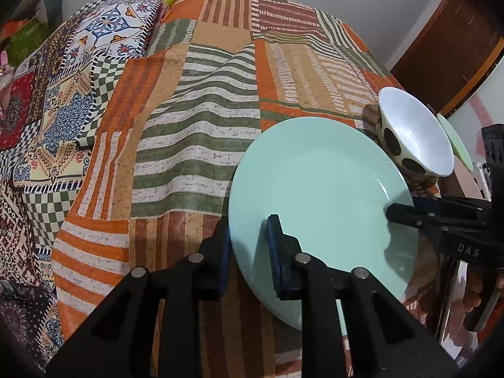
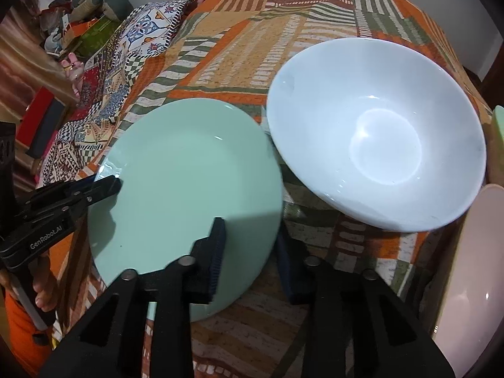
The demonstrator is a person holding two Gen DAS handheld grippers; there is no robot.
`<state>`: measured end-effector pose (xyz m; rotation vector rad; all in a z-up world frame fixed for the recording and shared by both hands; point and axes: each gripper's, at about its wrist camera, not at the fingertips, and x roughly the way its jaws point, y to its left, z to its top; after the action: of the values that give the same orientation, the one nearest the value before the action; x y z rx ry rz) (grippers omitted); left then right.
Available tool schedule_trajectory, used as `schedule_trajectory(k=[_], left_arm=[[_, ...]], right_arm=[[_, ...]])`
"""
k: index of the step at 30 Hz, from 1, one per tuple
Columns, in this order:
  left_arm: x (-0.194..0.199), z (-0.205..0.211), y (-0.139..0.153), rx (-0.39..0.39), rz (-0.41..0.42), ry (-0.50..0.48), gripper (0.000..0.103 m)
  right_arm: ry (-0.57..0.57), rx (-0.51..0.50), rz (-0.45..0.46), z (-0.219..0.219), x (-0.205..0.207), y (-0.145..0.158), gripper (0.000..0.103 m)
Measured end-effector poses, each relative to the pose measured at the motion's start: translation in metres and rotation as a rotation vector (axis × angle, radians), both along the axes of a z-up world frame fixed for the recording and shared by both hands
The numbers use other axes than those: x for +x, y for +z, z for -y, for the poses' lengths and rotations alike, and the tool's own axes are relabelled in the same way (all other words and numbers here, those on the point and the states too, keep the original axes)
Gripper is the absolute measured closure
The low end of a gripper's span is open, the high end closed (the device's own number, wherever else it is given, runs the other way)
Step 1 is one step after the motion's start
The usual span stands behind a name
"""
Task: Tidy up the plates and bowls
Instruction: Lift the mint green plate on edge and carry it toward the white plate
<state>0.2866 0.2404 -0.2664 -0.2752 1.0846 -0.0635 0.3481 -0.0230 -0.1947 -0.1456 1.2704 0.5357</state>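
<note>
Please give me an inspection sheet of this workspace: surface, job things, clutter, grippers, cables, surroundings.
Surface: patchwork cloth, wrinkled.
Job's things: green plate gripped at both edges; white bowl beside it, tilted; a pale dish at the right edge.
Clutter: nothing seen on the cloth.
Grippers: left gripper and right gripper each shut on the plate's rim.
Cables: nothing seen.
Surroundings: patterned cushion, wooden door, shelf items.

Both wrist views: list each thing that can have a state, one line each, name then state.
green plate: empty, upright, held at two opposite rim edges by both grippers.
left gripper: shut on the green plate's rim.
right gripper: shut on the green plate's rim.
white bowl: empty, upright, tilted, on the cloth beside the green plate.
patchwork cloth: spread out, wrinkled.
</note>
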Motion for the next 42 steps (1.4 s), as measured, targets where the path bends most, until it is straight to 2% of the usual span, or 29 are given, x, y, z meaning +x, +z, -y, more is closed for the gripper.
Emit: schedule_trajectory(k=[8, 22, 33, 42], left_arm=[[-0.027, 0.003, 0.019, 0.007, 0.035, 0.04, 0.083], [-0.09, 0.03, 0.098, 0.044, 0.168, 0.073, 0.083], [-0.136, 0.073, 0.142, 0.078, 0.243, 0.045, 0.083], [-0.164, 0.111, 0.163, 0.093, 0.285, 0.005, 0.083]], right_arm=[[0.006, 0.037, 0.023, 0.003, -0.014, 0.015, 0.083], [0.018, 0.158, 0.177, 0.026, -0.062, 0.082, 0.083], [0.006, 0.231, 0.26, 0.065, -0.098, 0.114, 0.083], [-0.03, 0.279, 0.31, 0.104, -0.126, 0.129, 0.083]])
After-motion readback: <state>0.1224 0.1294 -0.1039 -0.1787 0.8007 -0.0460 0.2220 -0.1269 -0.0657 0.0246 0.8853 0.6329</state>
